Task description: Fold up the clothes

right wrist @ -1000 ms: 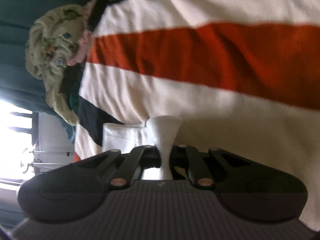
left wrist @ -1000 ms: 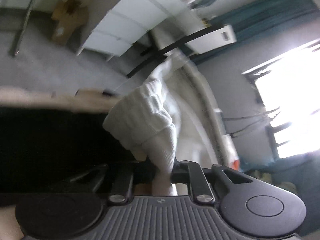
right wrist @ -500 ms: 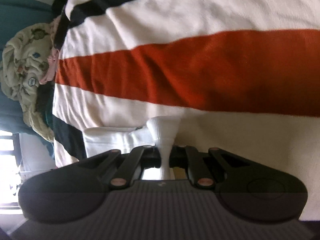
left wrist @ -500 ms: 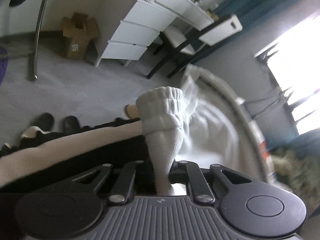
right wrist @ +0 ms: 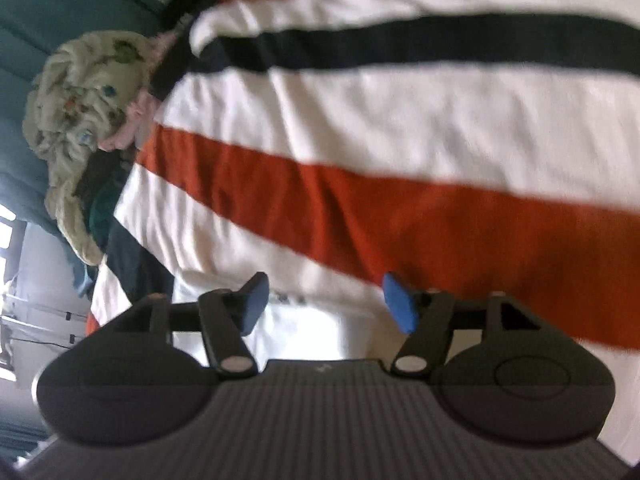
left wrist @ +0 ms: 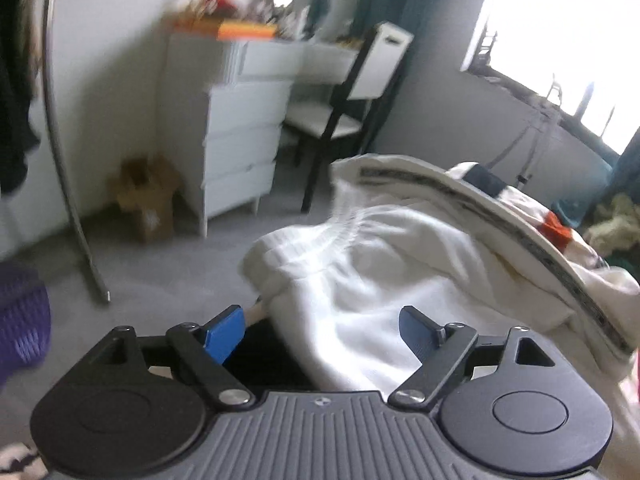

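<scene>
The left hand-held gripper (left wrist: pixel 322 330) is spread wide, holding nothing, with the crumpled white knit garment (left wrist: pixel 360 276) lying between its blue pads on the bed. The right hand-held gripper (right wrist: pixel 322 306) gapes equally empty above the same white cloth (right wrist: pixel 320 328) on the striped cream, orange and black blanket (right wrist: pixel 400 128).

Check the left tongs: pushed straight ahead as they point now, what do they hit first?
Probably the white garment, which lies heaped between and just beyond the open left tongs. Motion blur leaves the depth unclear.
</scene>
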A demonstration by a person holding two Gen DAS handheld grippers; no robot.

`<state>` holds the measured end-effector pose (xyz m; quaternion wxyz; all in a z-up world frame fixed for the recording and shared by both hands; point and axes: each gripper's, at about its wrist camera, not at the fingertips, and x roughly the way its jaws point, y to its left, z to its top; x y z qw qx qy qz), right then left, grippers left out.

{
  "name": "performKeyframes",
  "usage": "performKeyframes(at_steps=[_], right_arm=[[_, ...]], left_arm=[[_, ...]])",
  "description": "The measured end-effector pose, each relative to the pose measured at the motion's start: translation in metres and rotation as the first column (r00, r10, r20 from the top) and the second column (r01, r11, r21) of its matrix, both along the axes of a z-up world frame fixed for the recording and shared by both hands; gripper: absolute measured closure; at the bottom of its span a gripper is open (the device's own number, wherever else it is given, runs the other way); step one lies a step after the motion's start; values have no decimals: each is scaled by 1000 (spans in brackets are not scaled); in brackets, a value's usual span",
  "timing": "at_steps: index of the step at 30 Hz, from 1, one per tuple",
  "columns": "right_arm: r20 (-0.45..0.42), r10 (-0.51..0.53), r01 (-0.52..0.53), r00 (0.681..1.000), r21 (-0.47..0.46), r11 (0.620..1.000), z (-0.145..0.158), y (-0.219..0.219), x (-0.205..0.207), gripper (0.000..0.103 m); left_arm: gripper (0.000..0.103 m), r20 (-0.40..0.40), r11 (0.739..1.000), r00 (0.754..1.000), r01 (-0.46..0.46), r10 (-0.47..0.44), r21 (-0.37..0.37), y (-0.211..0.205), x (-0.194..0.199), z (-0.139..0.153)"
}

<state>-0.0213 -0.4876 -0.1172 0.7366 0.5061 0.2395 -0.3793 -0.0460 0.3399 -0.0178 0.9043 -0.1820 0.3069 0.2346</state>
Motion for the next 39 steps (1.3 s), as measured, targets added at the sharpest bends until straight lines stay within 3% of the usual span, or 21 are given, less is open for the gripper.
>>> performKeyframes(at_steps=[3, 5, 10, 14, 17, 19, 22, 24, 26, 28, 29, 33, 36, 39], right_arm=[[48, 104, -100, 993, -84, 991, 14, 7, 22, 36], [63, 218, -206, 974, -153, 966, 21, 14, 45, 36], [-34, 464, -458, 885, -237, 857, 13, 32, 113, 37], [-106, 494, -503, 863, -265, 823, -2, 30, 147, 37], [-186, 480, -514, 858, -294, 806, -12, 24, 163, 37], [-192, 479, -516, 857, -282, 809, -23, 20, 167, 37], [-192, 496, -531, 847, -285, 798, -33, 21, 171, 37], [-193, 510, -546, 838, -296, 784, -37, 23, 173, 39], [-195, 525, -560, 829, -307, 770, -41, 25, 175, 54], [-197, 539, -573, 819, -318, 755, -45, 27, 177, 85], [-196, 544, -578, 816, -324, 749, -46, 28, 178, 90], [-176, 496, -523, 850, -386, 760, -30, 26, 179, 92], [-204, 482, -522, 852, -399, 754, -30, 25, 187, 93], [-255, 496, -558, 830, -397, 729, -34, 29, 194, 92]], left_arm=[[16, 35, 996, 997, 59, -61, 61, -38, 12, 17], [14, 71, 989, 989, 120, -127, 90, -70, 23, 30], [11, 154, 955, 944, 275, -290, 113, -158, 59, 57], [9, 194, 912, 892, 397, -409, 99, -233, 91, 64], [9, 179, 886, 868, 450, -463, 108, -279, 115, 41], [9, 155, 868, 854, 483, -496, 115, -301, 128, 16], [9, 120, 844, 837, 519, -534, 137, -319, 130, -20], [9, 84, 840, 839, 525, -538, 134, -318, 137, -43], [9, 73, 839, 840, 526, -538, 139, -316, 140, -53], [9, 59, 836, 840, 525, -539, 160, -314, 141, -58], [9, 61, 835, 840, 523, -539, 174, -314, 140, -59], [9, 68, 834, 844, 507, -531, 216, -313, 139, -60], [9, 66, 840, 852, 494, -519, 223, -310, 139, -60], [9, 74, 847, 855, 490, -513, 205, -302, 135, -56]])
